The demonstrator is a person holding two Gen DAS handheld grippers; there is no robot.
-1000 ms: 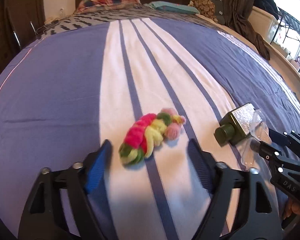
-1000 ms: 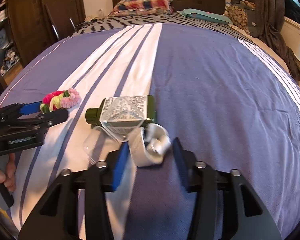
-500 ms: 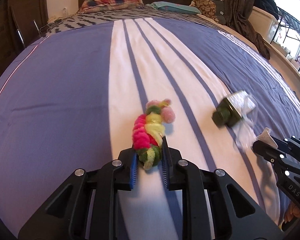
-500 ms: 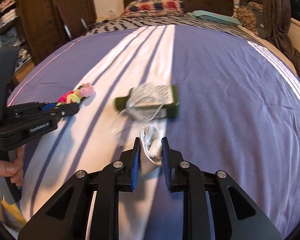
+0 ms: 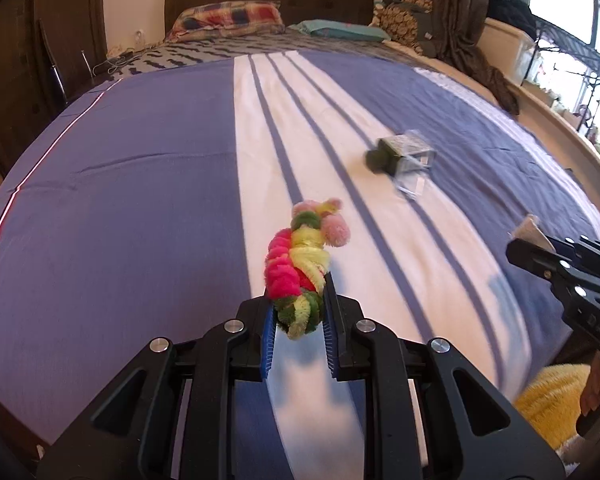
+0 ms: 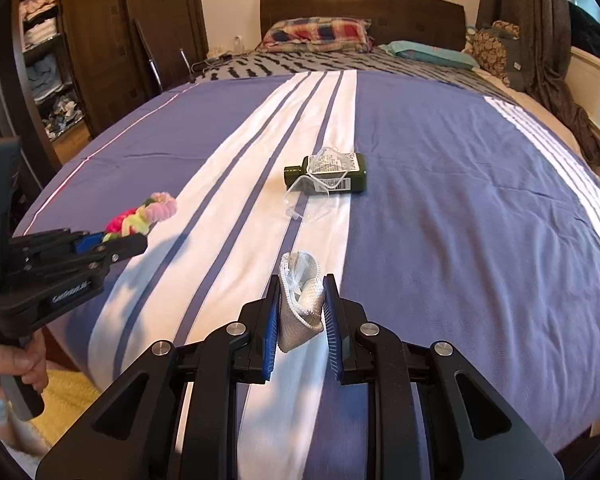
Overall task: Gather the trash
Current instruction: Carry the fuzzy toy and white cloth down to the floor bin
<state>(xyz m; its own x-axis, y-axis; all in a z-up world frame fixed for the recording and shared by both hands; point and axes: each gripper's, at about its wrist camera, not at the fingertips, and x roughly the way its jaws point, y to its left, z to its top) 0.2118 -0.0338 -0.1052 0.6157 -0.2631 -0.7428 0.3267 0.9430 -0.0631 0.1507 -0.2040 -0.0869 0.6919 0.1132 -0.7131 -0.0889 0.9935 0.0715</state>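
Fingers [image 6: 274,312] pinch grey pouch [image 6: 300,304], bottle [image 6: 328,172] sharp

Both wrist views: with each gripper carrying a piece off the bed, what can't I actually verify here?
- Dark green bottle: motion-blurred in the left wrist view; in the right wrist view its label is too small to read, and clear plastic packaging overlaps it.
- White mesh scrap in the right gripper: its lower end is hidden between the pads.
- Fuzzy multicoloured bundle in the left gripper: what it is stays unclear.
- No trash container appears in either view.
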